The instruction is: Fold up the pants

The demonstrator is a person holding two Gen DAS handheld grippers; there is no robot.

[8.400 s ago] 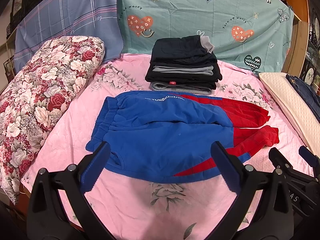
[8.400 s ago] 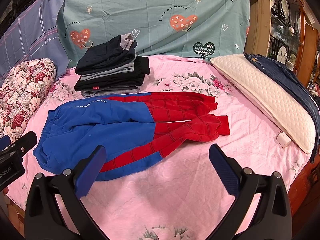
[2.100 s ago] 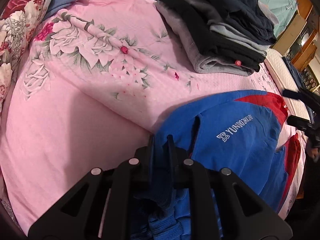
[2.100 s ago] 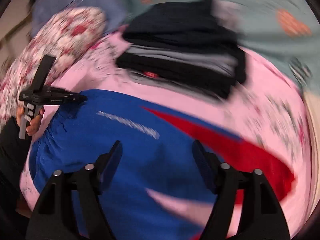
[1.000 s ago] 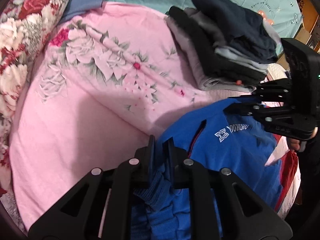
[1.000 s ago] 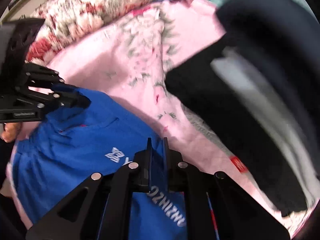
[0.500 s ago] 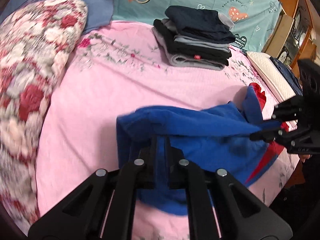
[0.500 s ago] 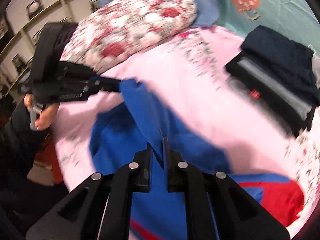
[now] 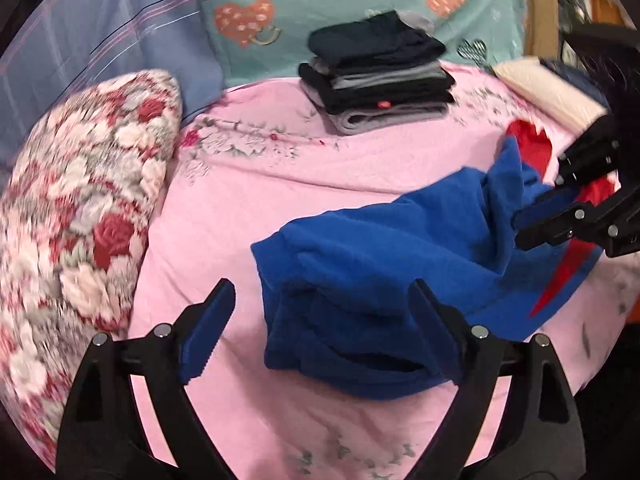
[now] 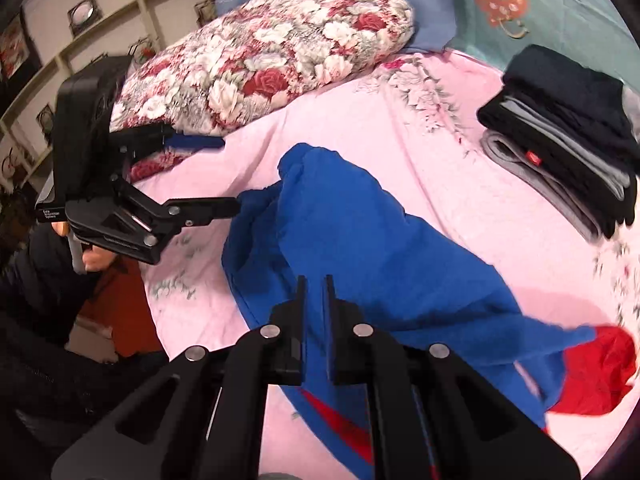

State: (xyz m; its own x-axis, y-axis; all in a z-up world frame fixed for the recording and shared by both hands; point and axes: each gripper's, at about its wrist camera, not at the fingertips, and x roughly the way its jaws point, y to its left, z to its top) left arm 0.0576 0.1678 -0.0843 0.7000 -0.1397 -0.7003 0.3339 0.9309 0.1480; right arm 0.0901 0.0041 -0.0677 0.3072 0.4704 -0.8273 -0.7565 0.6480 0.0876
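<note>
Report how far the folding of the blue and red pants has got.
Done: the blue and red pants lie doubled over in a loose heap on the pink bedsheet. In hand: the left gripper has just opened and holds nothing, while the right gripper is shut on blue fabric. Left: releasing, smoothing, folding smaller, perhaps joining the dark folded stack.

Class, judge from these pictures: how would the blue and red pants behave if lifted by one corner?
The pants probably flop: they sag in folds from the right gripper, which pinches one edge. They seem light, since that pinch holds the fabric up. The left gripper has just opened, and that end lies slumped.
</note>
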